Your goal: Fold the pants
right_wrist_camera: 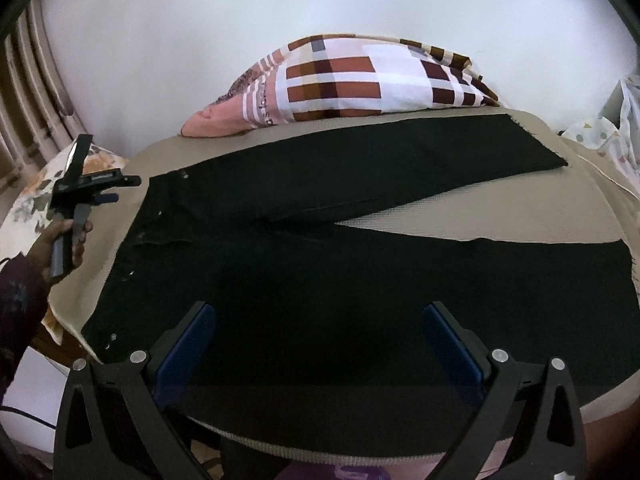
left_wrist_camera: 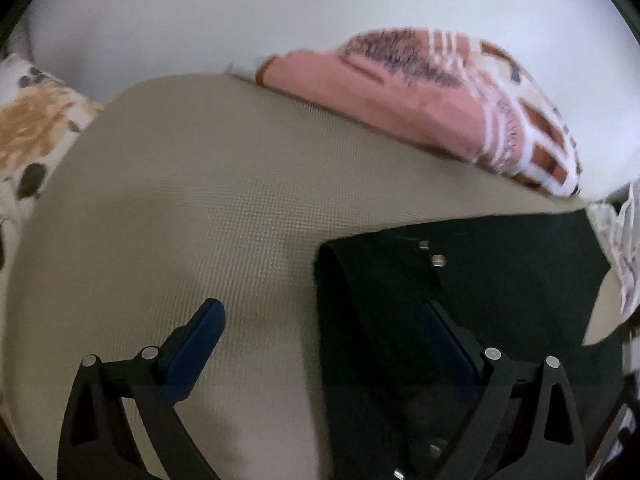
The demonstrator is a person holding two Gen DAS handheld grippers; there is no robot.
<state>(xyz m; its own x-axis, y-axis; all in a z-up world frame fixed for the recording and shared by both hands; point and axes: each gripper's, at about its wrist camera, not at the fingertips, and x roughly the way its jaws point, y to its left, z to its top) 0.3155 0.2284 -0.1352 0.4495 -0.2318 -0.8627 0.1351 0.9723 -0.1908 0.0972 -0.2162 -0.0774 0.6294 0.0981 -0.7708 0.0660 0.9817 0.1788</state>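
Note:
Black pants (right_wrist_camera: 320, 264) lie flat on a beige mat (right_wrist_camera: 460, 208), waistband at the left, the two legs spread apart toward the right. My right gripper (right_wrist_camera: 320, 320) is open above the near leg, close to the mat's front edge, holding nothing. My left gripper (left_wrist_camera: 324, 320) is open, hovering over the waistband corner of the pants (left_wrist_camera: 460, 280); its right finger is over the black cloth, its left finger over bare mat (left_wrist_camera: 180, 200). The left gripper also shows in the right wrist view (right_wrist_camera: 116, 190), held in a hand beside the waistband.
A checked pink and brown pillow (right_wrist_camera: 352, 84) lies along the far edge of the mat, against a white wall; it also shows in the left wrist view (left_wrist_camera: 420, 92). Floral bedding (left_wrist_camera: 32, 132) lies at the left. A plastic bag (right_wrist_camera: 624, 136) sits at the far right.

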